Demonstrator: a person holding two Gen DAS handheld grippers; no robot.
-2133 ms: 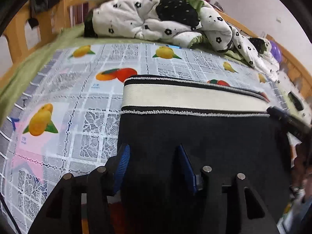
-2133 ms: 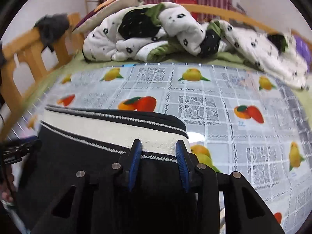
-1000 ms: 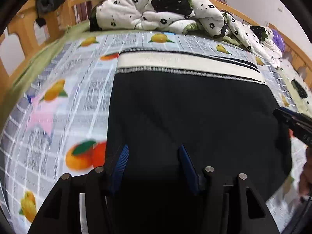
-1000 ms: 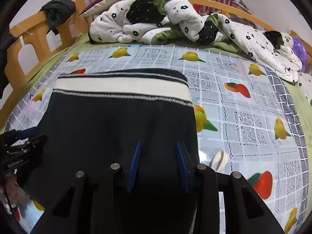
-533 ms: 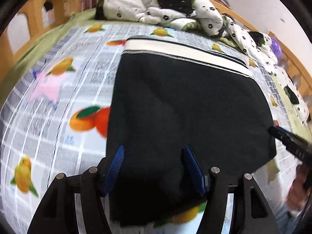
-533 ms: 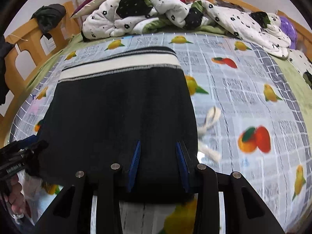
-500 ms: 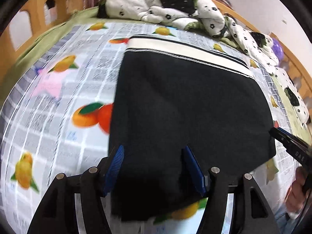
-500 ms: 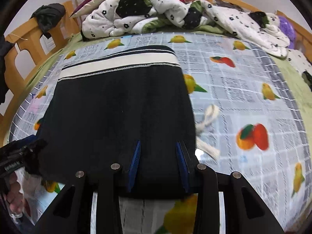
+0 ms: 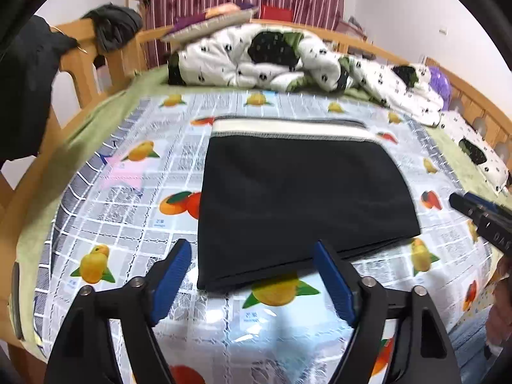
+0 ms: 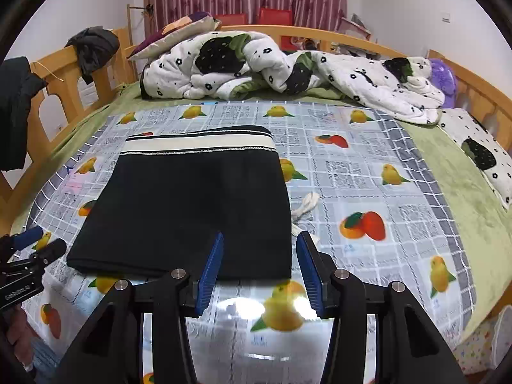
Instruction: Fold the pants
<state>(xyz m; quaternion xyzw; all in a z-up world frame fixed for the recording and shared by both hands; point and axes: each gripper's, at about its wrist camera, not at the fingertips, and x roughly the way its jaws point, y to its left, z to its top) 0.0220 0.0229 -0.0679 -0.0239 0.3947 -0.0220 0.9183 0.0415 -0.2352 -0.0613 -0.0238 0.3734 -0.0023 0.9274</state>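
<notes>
Now the folded pants (image 10: pixel 188 211) lie flat beyond both grippers' fingers (image 10: pixel 209 268).

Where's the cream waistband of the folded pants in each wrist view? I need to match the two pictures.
Left wrist view: the cream waistband runs across the far edge of the black pants, just above picture centre.
Right wrist view: the cream waistband lies at the far edge of the pants, left of picture centre.
Shared landmark: the white flower-print quilt heaped behind the waistband.
</notes>
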